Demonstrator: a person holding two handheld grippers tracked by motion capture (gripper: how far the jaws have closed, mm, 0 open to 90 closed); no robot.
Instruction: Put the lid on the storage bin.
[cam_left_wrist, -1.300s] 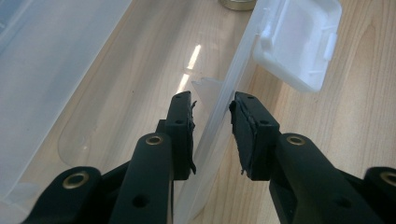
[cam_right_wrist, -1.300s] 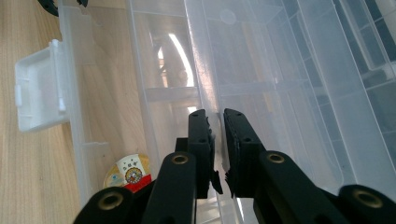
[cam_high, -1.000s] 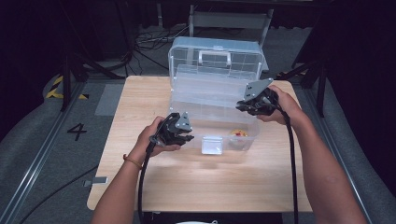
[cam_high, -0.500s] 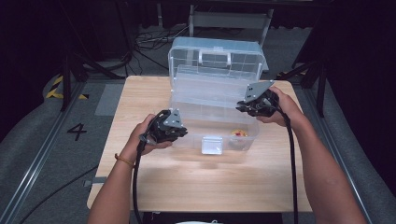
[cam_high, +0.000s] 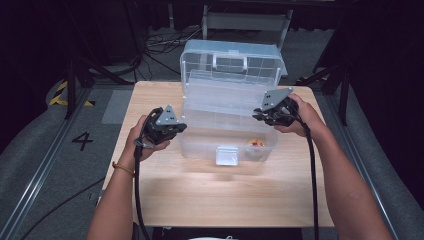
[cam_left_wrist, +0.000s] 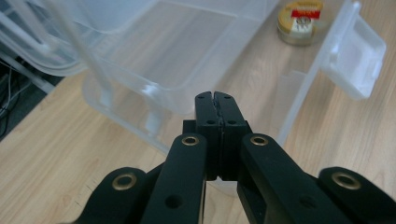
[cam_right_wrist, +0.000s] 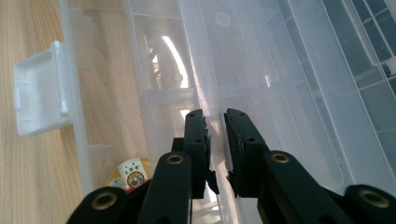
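The right tongs (cam_right_wrist: 215, 135), slightly apart, straddle the lift-out tray (cam_right_wrist: 261, 70) edge of the clear toolbox (cam_high: 227, 125), whose long axis runs across the worktop (cam_high: 220, 195). The left tongs (cam_left_wrist: 216, 105), pressed together on nothing, sit just beside its left end.

The round tin (cam_right_wrist: 131, 178) inside the clear plastic toolbox (cam_high: 227, 122) is sitting half hidden behind the right gripper (cam_right_wrist: 215, 122), its label too small to read. In the left gripper view, the picture's top edge is cutting off the tin and the box's lid.
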